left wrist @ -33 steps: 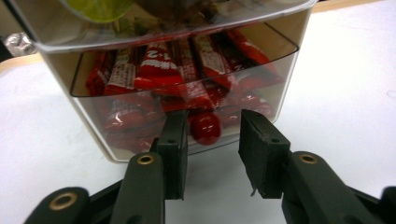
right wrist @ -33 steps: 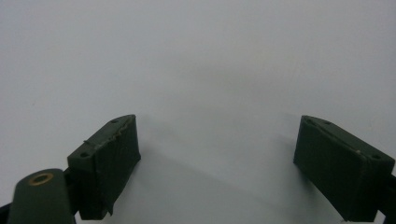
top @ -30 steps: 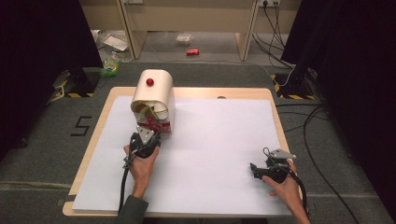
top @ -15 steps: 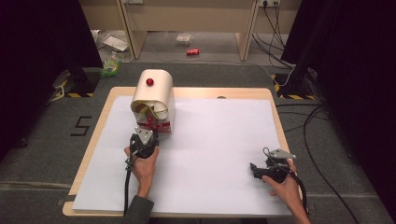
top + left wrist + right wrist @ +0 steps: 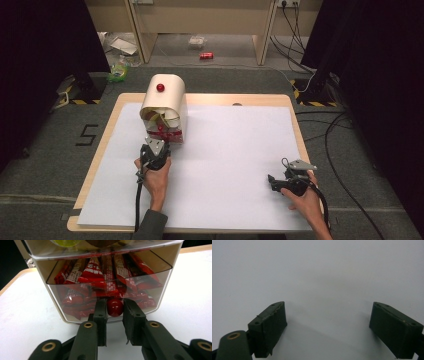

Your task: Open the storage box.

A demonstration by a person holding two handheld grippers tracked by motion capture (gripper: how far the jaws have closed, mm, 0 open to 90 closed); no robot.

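Observation:
A cream round-topped cabinet (image 5: 167, 100) with a red knob (image 5: 160, 87) on top stands at the table's back left. Its clear lower drawer (image 5: 160, 290) holds several red sachets (image 5: 100, 275) and has a small red knob (image 5: 115, 307) on its front. My left gripper (image 5: 115, 311) points at that drawer front, and its jaws have just been closing; both pads now touch the knob's sides. In the high view, the left gripper (image 5: 159, 142) sits right at the cabinet's base. My right gripper (image 5: 272, 181) rests near the front right, open (image 5: 328, 322) over bare white sheet.
A white sheet (image 5: 230, 150) covers most of the wooden table (image 5: 210, 98). On the floor beyond lie a red can (image 5: 206, 55), a green object (image 5: 118, 74) and cables (image 5: 345, 145). Dark curtains stand at both sides.
The left gripper's jaws have drawn in around the drawer knob. Both hands have stayed where they were.

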